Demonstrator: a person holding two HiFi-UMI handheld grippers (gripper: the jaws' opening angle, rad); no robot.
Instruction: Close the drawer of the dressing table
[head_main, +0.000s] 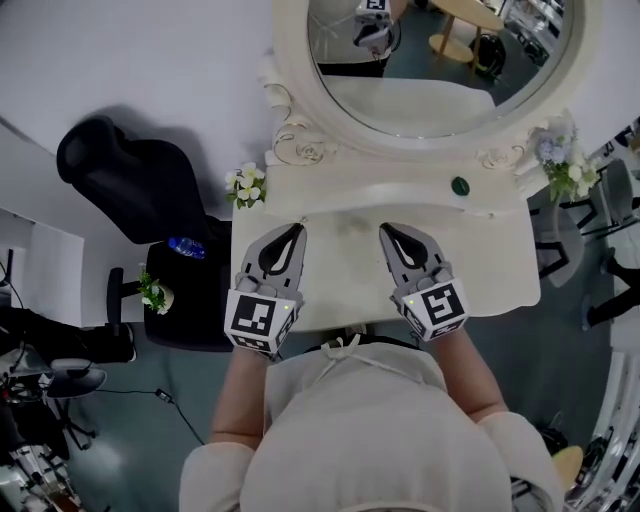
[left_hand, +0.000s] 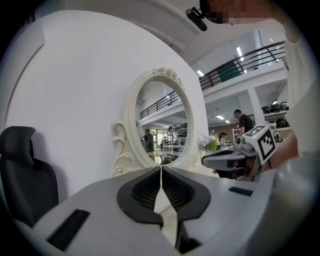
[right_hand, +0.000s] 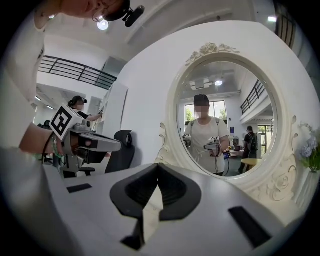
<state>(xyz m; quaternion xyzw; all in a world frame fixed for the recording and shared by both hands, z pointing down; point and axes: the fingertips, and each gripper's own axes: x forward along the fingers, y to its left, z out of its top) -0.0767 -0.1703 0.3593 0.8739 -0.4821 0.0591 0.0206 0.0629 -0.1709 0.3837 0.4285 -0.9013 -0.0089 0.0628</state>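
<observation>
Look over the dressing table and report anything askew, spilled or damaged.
Nothing stands out. The white dressing table shows no spill, its oval white-framed mirror is unbroken, flower sprigs sit at both back corners, and one small dark green round object lies near the mirror's base.

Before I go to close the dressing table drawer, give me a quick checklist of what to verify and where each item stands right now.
1. The left tool is empty, jaws together: ok.
2. The right tool is empty, jaws together: ok.
3. Both tools are apart from each other, above the top of the dressing table: ok.
4. The drawer is in sight, and how far it stands open: cannot tell; no view shows it.
5. The white flowers and the small green object lie away from both tools: ok.
</observation>
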